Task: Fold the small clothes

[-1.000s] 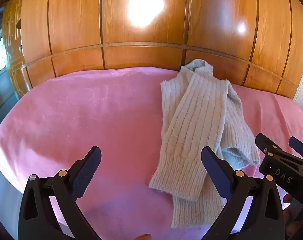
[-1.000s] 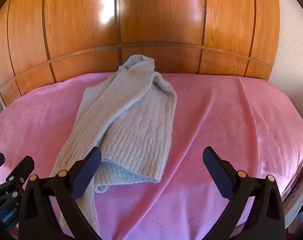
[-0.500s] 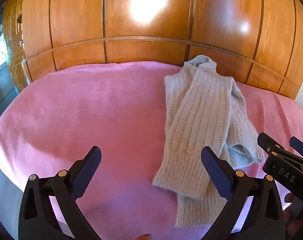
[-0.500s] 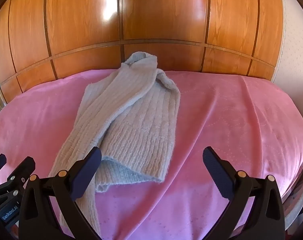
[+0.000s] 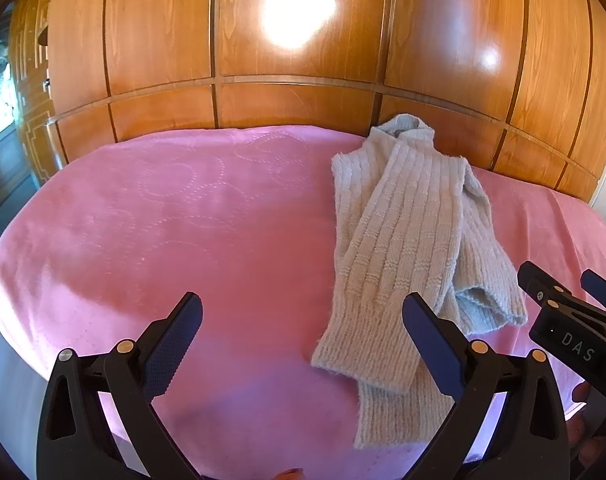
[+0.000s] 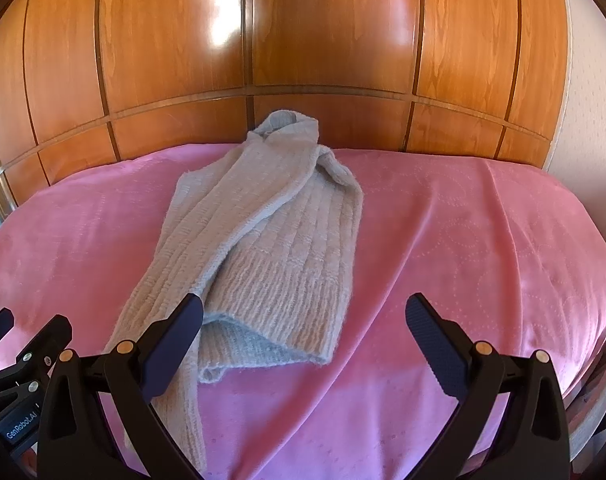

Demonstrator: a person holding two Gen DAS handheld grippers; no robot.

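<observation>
A light grey ribbed knit sweater [image 5: 407, 248] lies on a pink bedspread [image 5: 183, 220], folded lengthwise with a sleeve laid down over it; its collar is at the far edge by the wooden wall. In the right wrist view the sweater [image 6: 271, 248] lies ahead and left. My left gripper [image 5: 302, 316] is open and empty above the bed, left of the sweater's hem. My right gripper [image 6: 304, 316] is open and empty, over the hem's right corner. It also shows at the right edge of the left wrist view [image 5: 563, 296].
Glossy wooden wardrobe panels [image 5: 295, 92] stand right behind the bed. A white wall [image 6: 595, 120] is at the right. The bedspread [image 6: 483, 248] has a diagonal crease to the right of the sweater. The bed's near edge drops off below both grippers.
Both grippers have moved slightly: the bed and sweater sit a little lower in both views. Both stay open and the sweater lies as before.
</observation>
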